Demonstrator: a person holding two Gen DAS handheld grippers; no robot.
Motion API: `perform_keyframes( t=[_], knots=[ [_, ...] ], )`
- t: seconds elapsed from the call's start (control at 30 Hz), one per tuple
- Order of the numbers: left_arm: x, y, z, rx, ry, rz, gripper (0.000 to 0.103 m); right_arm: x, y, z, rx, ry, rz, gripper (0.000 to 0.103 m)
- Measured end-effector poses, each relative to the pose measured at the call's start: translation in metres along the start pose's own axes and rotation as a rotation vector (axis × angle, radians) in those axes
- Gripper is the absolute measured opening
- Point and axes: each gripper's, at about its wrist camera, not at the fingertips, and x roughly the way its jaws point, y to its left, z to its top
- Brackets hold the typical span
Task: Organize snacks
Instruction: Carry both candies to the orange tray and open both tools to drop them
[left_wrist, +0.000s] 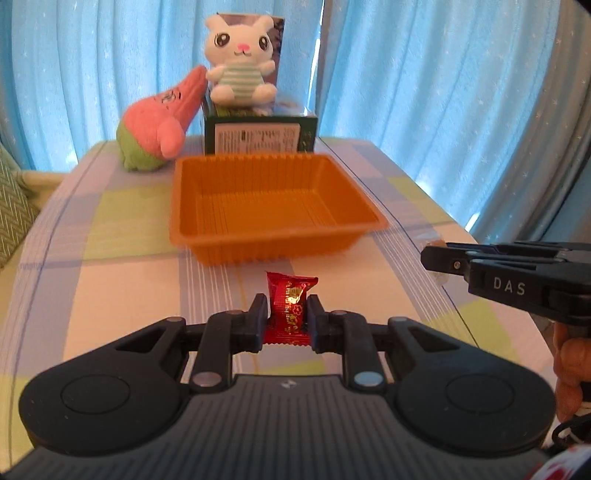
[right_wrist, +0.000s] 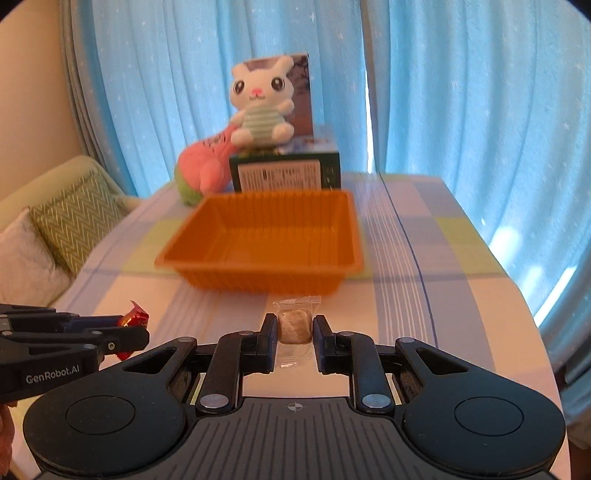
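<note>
Pinching red foil-wrapped candy (left_wrist: 291, 310) mid-body, left tool (left_wrist: 287, 314) clenched, just short of empty orange ribbed plastic tray (left_wrist: 207, 229). Right tool (right_wrist: 294, 326) clenched on clear-wrapped brown sweet (right_wrist: 294, 325), also before tray. Both light; wrappers crinkly, prob slippery, so grip body, not twisted ends.

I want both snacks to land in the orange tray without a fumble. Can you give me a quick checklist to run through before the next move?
1. Left gripper shut on the red candy: ok, wrapper pinched between both fingers.
2. Right gripper shut on the clear-wrapped brown candy: ok.
3. Orange tray has room: ok, nothing visible inside it.
4. Path from both grippers to the tray: ok, only bare tablecloth lies between.
5. Grippers apart from each other: ok, side by side with a gap.
6. Grip firmness on the slippery wrappers: cannot tell.
</note>
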Motion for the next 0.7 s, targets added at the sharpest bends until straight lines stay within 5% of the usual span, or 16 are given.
perform_keyframes(
  t=[0.3,0.57,0.7],
  knots=[
    [0.067,0.041,0.071,-0.030,-0.007,0.010,0.020,0.089,-0.012,0.064,0.004,0.023,-0.003,0.020],
    [0.108,0.059,0.085,-0.056,0.027,0.000,0.021,0.125,-0.023,0.073,0.058,0.070,0.008,0.020],
    [0.112,0.065,0.082,-0.082,0.033,-0.010,0.038,0.130,-0.027,0.069,0.085,0.088,0.019,0.020]
  ],
)
